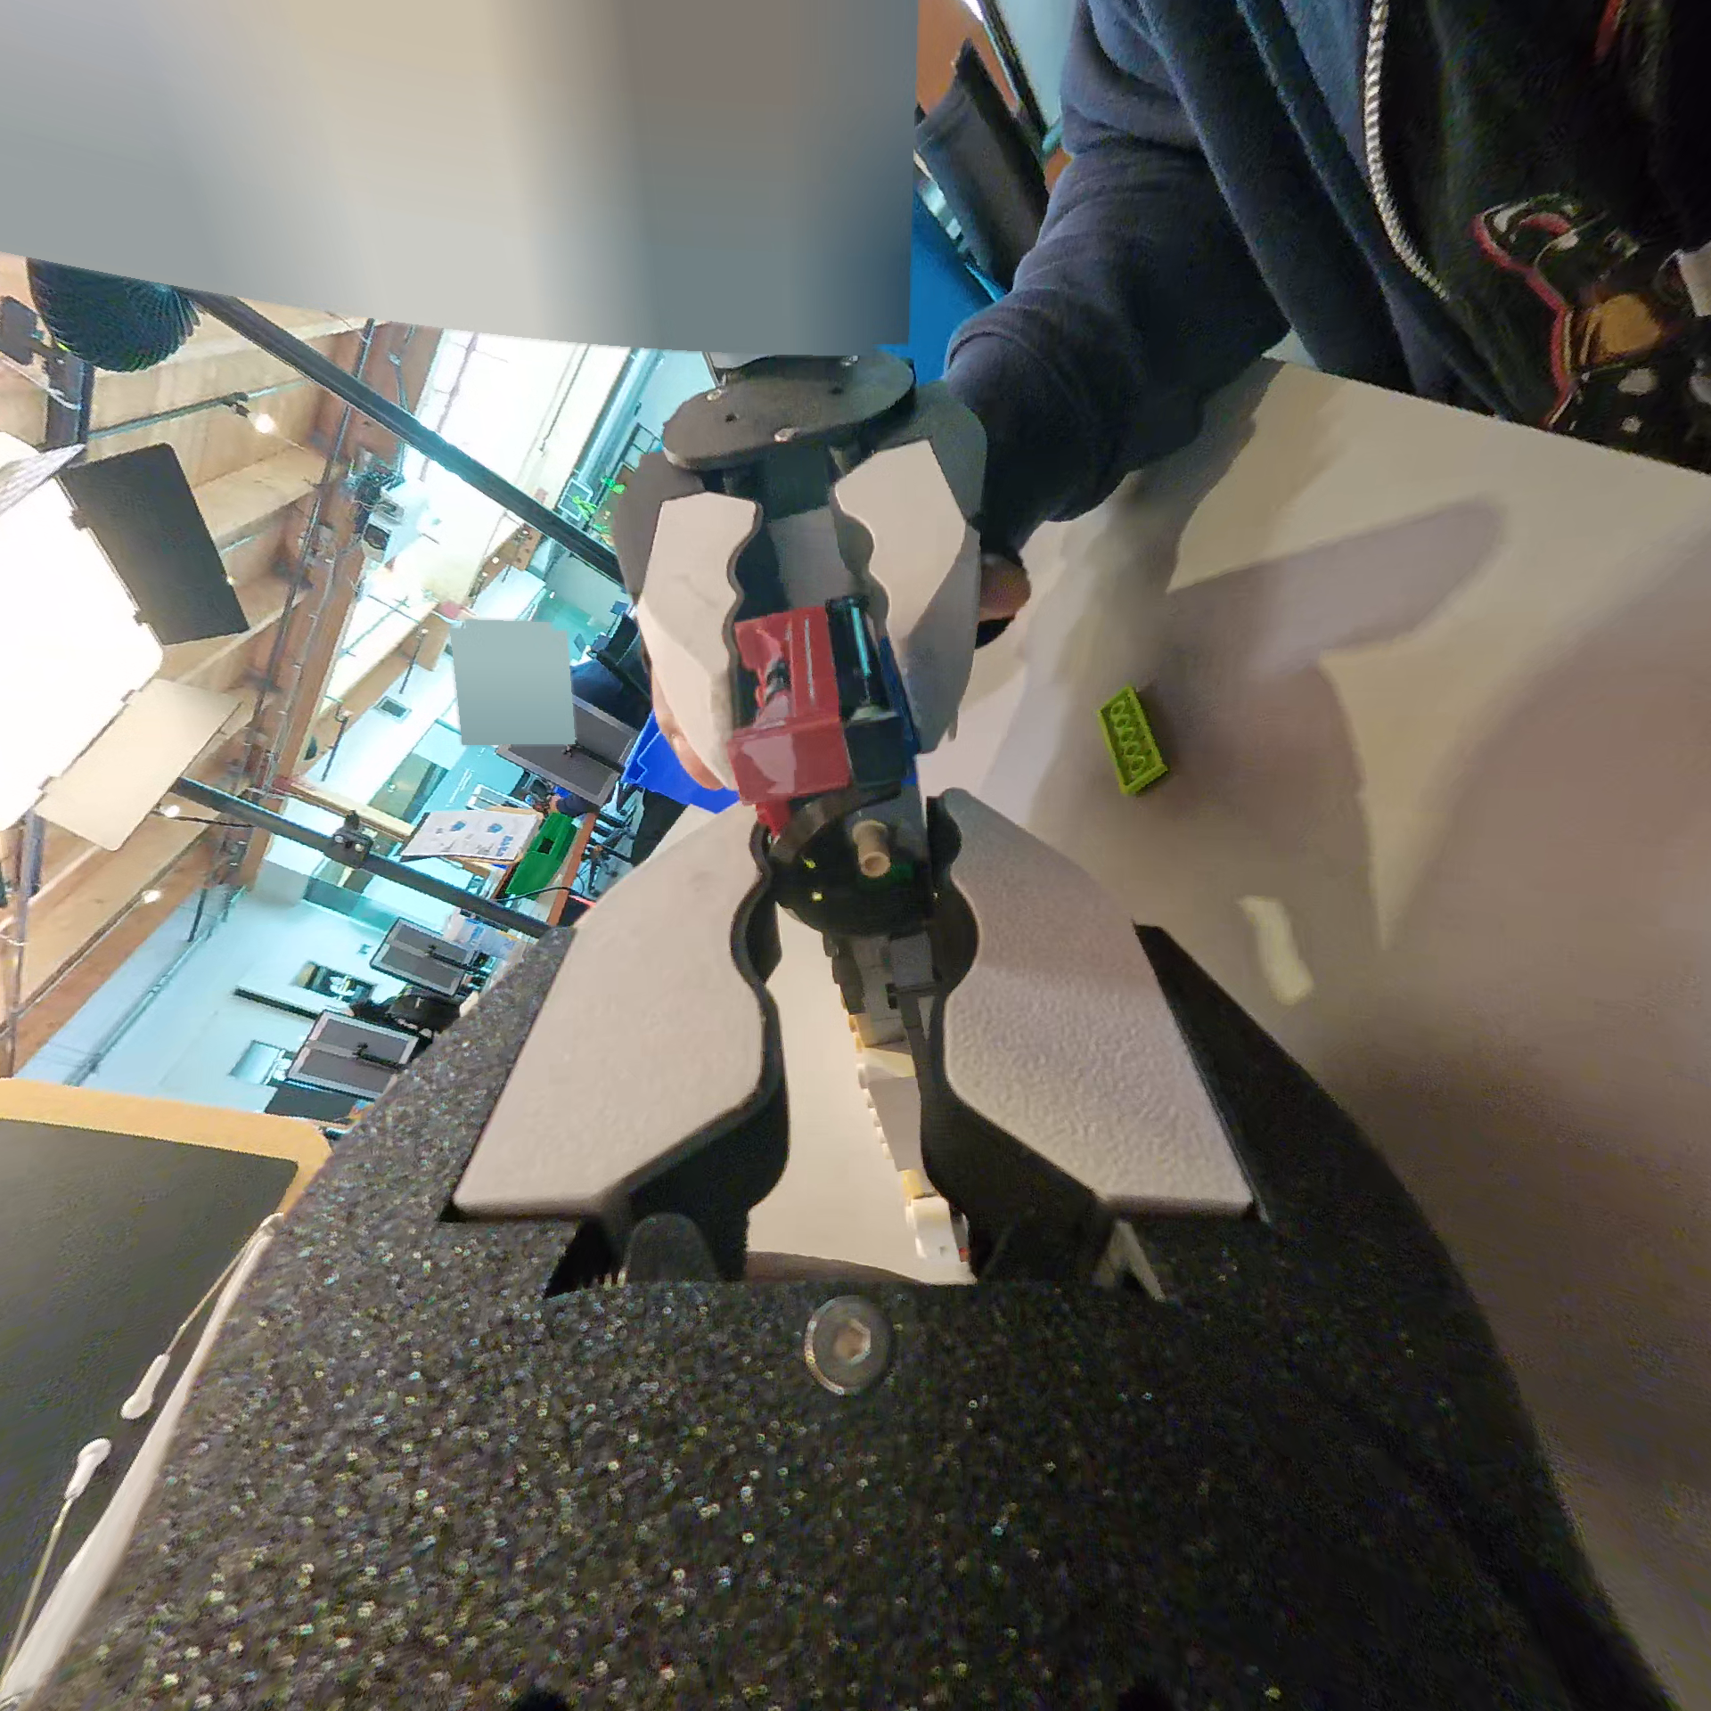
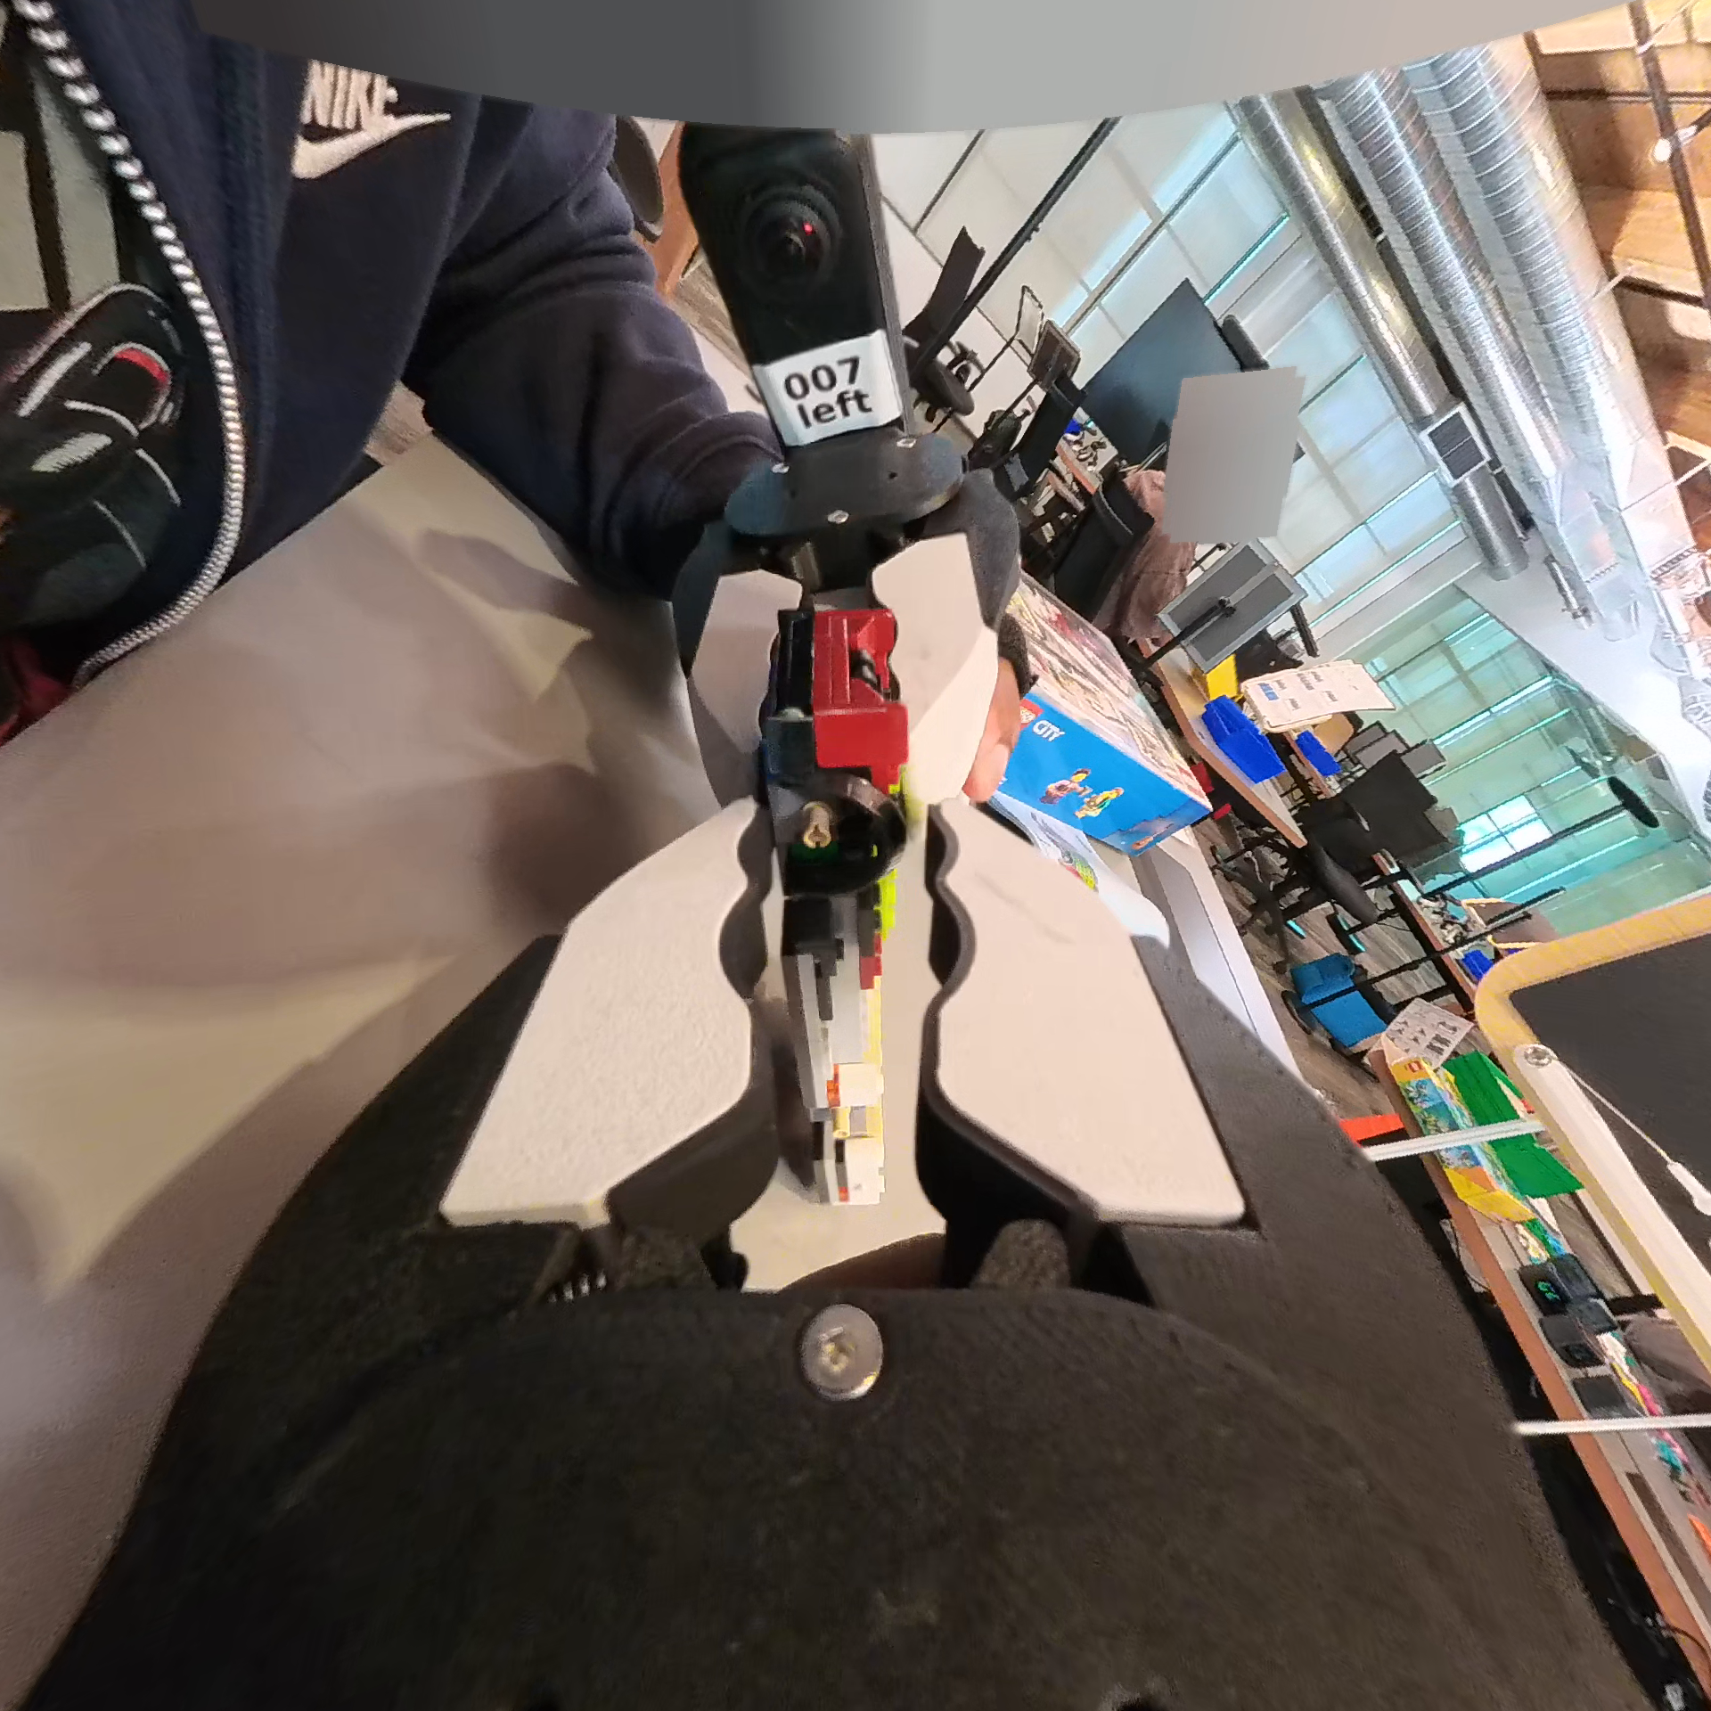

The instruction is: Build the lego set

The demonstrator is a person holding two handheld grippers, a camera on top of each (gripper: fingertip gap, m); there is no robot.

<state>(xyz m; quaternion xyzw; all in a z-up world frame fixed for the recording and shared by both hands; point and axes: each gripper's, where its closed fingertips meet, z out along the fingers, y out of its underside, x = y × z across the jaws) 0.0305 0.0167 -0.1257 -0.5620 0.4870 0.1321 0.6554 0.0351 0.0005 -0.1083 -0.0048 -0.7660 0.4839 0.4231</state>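
A brick-built model hangs in the air between my two grippers, which meet tip to tip. It has a red and black block (image 1: 796,741) at one end, a black wheel (image 1: 833,889) with a tan axle, and grey and white bricks. My left gripper (image 1: 856,833) is shut on it, with the wheel pressed between both fingertips. My right gripper (image 2: 847,824) stands around the same model (image 2: 856,731). Its left finger (image 2: 731,889) touches the model, and a thin light strip shows along its right finger (image 2: 963,889). The right gripper also shows in the left wrist view (image 1: 829,750).
A lime green brick (image 1: 1131,741) lies on the white table (image 1: 1435,926) below. A blue toy box (image 2: 1102,768) and a booklet (image 2: 1079,856) sit near the table's far edge. A person in a dark hoodie (image 2: 444,278) stands at the table. Less than 4 cm separates the two grippers' tips.
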